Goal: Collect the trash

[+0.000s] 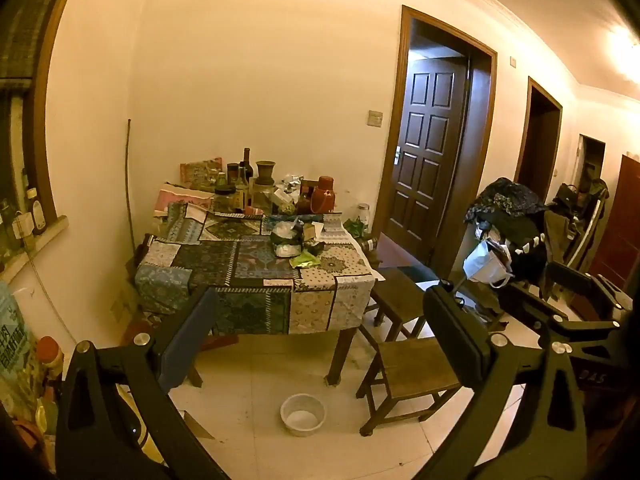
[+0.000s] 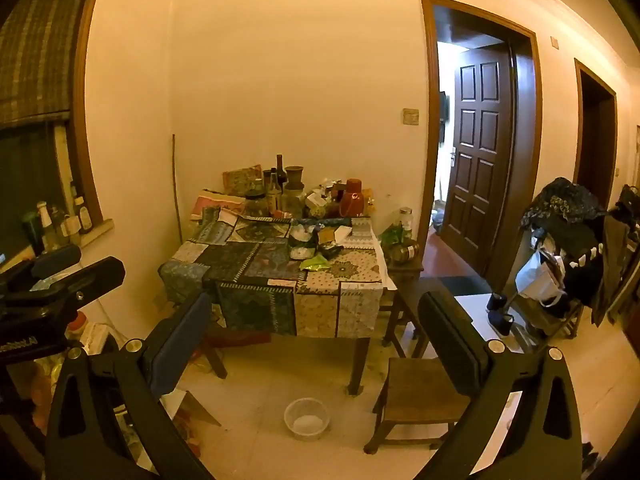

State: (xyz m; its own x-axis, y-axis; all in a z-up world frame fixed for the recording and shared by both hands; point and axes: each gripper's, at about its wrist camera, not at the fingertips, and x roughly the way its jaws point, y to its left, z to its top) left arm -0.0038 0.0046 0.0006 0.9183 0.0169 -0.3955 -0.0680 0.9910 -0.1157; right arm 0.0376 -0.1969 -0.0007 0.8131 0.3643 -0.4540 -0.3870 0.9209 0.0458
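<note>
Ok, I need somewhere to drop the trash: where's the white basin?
The white basin sits on the floor in both views, before the table's front right leg, left of the wooden stool.

Dim amber light (ceiling lamp (image 1: 624, 46) glaring), edges bowed.

Both views are taken from well back in the room, at about standing height, aimed forward and slightly down at the cloth-covered bench (image 1: 256, 276) (image 2: 280, 276) against the far wall. The left wrist view is set further left and nearer the windowsill. Shared by both are the white bowl (image 1: 303, 414) (image 2: 307, 418) on the floor, the stool (image 1: 412, 376) (image 2: 416, 394) and the open door (image 1: 432, 148) (image 2: 480, 152).
</note>
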